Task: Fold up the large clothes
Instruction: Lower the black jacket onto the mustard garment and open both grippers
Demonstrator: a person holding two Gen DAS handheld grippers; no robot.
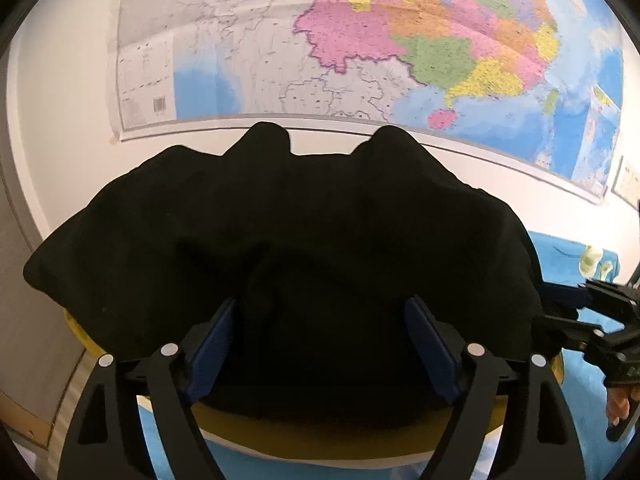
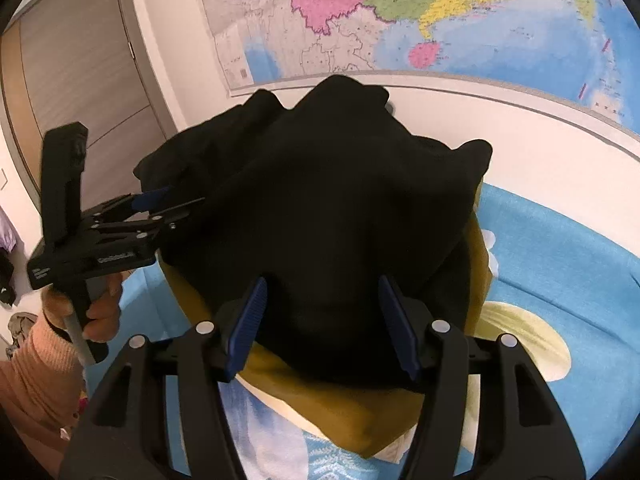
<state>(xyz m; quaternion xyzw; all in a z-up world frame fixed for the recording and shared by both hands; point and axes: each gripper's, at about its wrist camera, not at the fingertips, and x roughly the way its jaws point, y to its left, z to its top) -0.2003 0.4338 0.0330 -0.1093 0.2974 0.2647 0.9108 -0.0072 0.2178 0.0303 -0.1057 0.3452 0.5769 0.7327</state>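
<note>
Our left tongs and right tongs stand wide, gripping nothing; the black garment lies heaped just ahead on the mustard cushion. Pinching several layers together could bunch our fold.

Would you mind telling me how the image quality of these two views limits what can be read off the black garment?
Left wrist view: the black garment is so dark that its folds vanish, and the wall map bows from fisheye distortion and looks soft. Right wrist view: same crushed blacks on the garment; the mustard cushion and blue sheet are evenly lit, with no glare.
</note>
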